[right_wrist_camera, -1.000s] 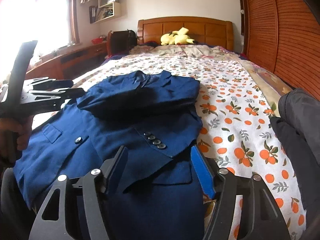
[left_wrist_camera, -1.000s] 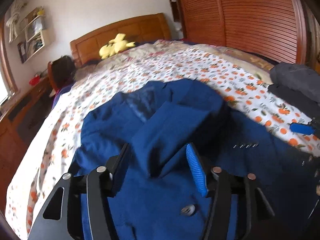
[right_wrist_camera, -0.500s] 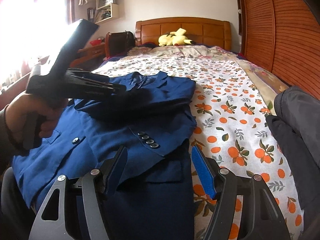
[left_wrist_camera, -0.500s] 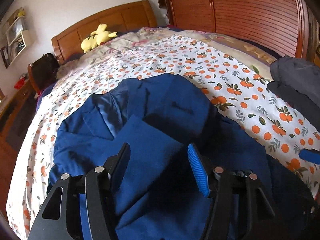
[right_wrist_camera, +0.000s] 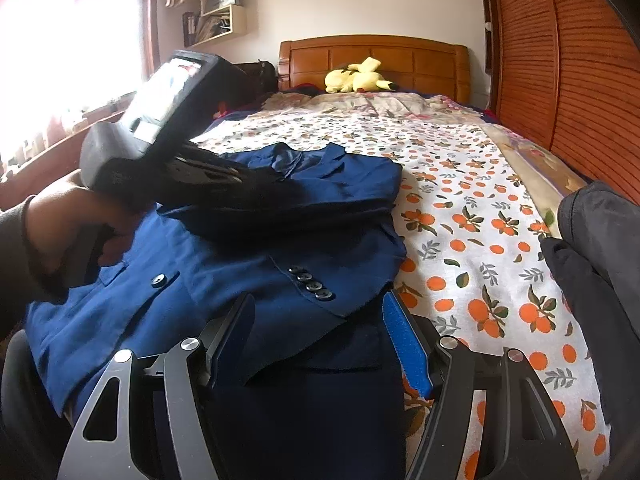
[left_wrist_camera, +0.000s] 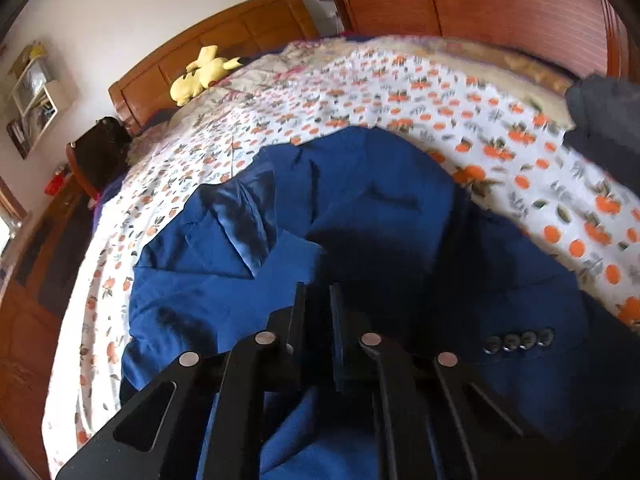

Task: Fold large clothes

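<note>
Blue jacket spread on bed. Left gripper fingers together over folded sleeve; whether cloth is pinched, cannot tell. Right gripper spread apart, hem between fingers. Advice: grip full layer, fold evenly.
</note>
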Tool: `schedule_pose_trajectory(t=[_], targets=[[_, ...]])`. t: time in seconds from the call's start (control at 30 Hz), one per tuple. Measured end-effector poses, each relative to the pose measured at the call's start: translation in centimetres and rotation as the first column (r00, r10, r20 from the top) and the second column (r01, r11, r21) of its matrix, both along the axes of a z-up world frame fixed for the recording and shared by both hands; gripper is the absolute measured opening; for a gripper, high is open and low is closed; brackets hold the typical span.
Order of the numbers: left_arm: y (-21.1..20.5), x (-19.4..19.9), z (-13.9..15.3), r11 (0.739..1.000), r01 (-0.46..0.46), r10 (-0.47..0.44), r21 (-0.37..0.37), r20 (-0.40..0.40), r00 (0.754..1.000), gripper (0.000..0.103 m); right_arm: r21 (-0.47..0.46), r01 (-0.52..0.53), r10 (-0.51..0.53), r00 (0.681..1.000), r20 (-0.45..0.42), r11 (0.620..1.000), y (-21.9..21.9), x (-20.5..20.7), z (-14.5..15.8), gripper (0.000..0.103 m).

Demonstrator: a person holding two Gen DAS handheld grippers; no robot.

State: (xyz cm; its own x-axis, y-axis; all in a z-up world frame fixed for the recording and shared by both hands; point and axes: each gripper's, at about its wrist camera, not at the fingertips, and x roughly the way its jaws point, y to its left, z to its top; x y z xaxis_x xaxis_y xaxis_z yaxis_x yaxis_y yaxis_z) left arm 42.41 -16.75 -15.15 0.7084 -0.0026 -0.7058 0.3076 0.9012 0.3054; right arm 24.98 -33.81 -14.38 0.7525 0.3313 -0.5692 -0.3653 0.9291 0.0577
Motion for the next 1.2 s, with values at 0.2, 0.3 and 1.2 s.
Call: schedule_pose_trajectory(t=[0.2,0.3,1.2], targets=[[4.0,-3.6,3.2,0.997,-0.046,0.053,-0.064,0.100,0.994,0.008,-0.001,-0.009,0.009,1.000,0.006,1.000,0.8,0.2,0.2,0.064],[6.1,-6.2,4.5,0.991,-0.064,0.081,-0.121,0.140,0.987,0.007,-0.005,-0.018,0.018,1.000,0.011,1.000,1.5,0.4,0.3,0.064],[16.5,-18.5,-0.4,0.934,-0.167,0.205,-0.316,0.091,0.975,0.006,-0.073,0.020,-0.020,1.000,-0.004,0.997,6.7,2.0,-1.1,0.064]])
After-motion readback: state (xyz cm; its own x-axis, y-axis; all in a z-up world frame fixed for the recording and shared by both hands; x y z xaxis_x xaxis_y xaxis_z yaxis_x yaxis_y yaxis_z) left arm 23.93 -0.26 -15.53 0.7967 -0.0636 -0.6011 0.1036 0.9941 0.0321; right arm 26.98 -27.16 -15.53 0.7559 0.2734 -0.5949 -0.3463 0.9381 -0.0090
